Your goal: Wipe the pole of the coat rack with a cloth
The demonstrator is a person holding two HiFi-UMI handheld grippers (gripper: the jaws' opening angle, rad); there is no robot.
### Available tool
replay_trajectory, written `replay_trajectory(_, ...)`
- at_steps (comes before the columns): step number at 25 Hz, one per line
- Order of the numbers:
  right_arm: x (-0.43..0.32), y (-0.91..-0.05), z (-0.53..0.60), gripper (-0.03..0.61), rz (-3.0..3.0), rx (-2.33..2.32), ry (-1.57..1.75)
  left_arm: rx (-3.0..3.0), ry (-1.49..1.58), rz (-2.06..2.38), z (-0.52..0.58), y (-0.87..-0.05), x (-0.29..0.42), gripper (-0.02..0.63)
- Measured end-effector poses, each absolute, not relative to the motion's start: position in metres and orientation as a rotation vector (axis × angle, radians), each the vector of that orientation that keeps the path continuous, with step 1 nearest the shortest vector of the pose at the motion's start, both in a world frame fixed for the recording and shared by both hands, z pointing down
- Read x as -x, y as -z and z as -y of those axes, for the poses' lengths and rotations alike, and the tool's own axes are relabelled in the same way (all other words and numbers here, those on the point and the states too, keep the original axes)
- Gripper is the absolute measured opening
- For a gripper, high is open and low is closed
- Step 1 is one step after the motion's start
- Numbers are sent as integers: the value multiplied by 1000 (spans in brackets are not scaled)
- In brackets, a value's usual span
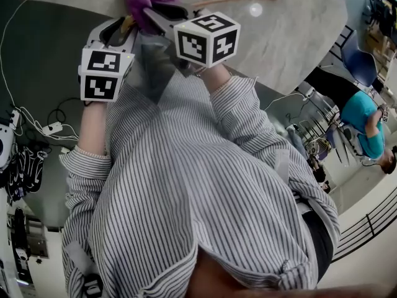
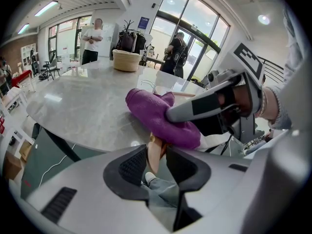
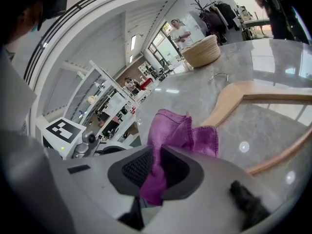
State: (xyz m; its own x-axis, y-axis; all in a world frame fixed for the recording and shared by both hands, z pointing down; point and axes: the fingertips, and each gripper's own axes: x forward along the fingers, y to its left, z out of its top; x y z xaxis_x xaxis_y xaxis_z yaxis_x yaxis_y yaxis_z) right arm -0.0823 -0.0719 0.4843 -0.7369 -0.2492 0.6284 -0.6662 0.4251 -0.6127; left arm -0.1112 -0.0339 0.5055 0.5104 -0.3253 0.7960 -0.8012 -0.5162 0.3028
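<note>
The left gripper (image 2: 156, 156) is clamping the tip of a light wooden clothes hanger (image 3: 253, 89), its two dark ribbed pads sitting fairly wide apart with the pale wood filling the gap between them, just off the edge of the round grey marble desk (image 2: 83, 106). The right gripper (image 3: 155, 167) is pinching a purple microfibre cloth (image 3: 180, 133) between jaws that are standing narrow, one fold hanging down through them and the rest bunching over the near arm of the hanger. In the left gripper view the cloth is draping over the wood right above the pads, and the right gripper is reaching in from the right and lying across it, so the stretch of hanger under the cloth is being hidden. The rest of the hanger is lying flat on the desk, its metal hook (image 3: 219, 76) pointing towards a woven straw basket (image 3: 200, 50) that is standing well apart, farther back. Beyond the basket a person in a white top (image 2: 91, 39) is standing, and a coat stand with dark garments (image 2: 129, 39) is rising behind it. Through the left gripper's jaws a shoe and trouser leg (image 2: 155, 183) are showing below. In the head view white cables and a power strip (image 1: 49, 128) are lying on the dark floor to the left, while a person in a teal shirt (image 1: 363, 126) is bending over at the right.
</note>
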Motion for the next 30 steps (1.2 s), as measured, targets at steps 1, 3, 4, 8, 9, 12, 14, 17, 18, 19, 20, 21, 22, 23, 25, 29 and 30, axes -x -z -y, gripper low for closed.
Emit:
replay_trajectory(1, 84, -483, 70, 55, 2240, -772, -1261, -2076, -903, 915, 33, -505, 112, 132)
replay_trajectory(3, 85, -480, 66, 55, 2244, -763, -1263, -2078, -903, 913, 33, -503, 111, 132)
replay_trajectory(4, 85, -479, 65, 55, 2246, -758, -1264, -2079, -902, 913, 33, -502, 111, 132)
replay_trajectory(8, 85, -477, 65, 55, 2249, -744, -1280, -2078, -905, 909, 34, -503, 110, 132)
replay_trajectory(9, 82, -477, 66, 55, 2251, -744, -1285, -2076, -907, 905, 35, -503, 108, 132)
replay_trajectory(12, 73, -475, 68, 55, 2256, -748, -1300, -2073, -909, 894, 38, -503, 102, 132)
replay_trajectory(14, 70, -474, 68, 55, 2260, -750, -1308, -2072, -903, 895, 38, -503, 101, 132)
replay_trajectory(17, 69, -473, 64, 55, 2264, -743, -1304, -2067, -901, 899, 37, -503, 102, 132)
replay_trajectory(18, 68, -472, 62, 55, 2265, -741, -1302, -2066, -903, 900, 37, -503, 102, 132)
replay_trajectory(19, 68, -471, 61, 55, 2264, -739, -1302, -2065, -906, 900, 37, -502, 103, 132)
replay_trajectory(20, 66, -471, 60, 55, 2261, -736, -1301, -2065, -909, 899, 37, -501, 103, 132)
replay_trajectory(21, 65, -472, 57, 55, 2256, -732, -1300, -2064, -911, 897, 37, -501, 102, 132)
replay_trajectory(22, 63, -474, 54, 55, 2247, -726, -1295, -2064, -913, 894, 37, -501, 102, 132)
replay_trajectory(23, 62, -477, 51, 55, 2239, -722, -1287, -2064, -916, 892, 37, -501, 102, 132)
replay_trajectory(25, 60, -482, 46, 55, 2230, -723, -1283, -2063, -919, 890, 37, -502, 103, 132)
replay_trajectory(29, 61, -486, 46, 55, 2227, -724, -1278, -2056, -917, 892, 37, -505, 106, 132)
replay_trajectory(30, 61, -486, 47, 55, 2226, -724, -1272, -2053, -921, 890, 37, -505, 107, 132)
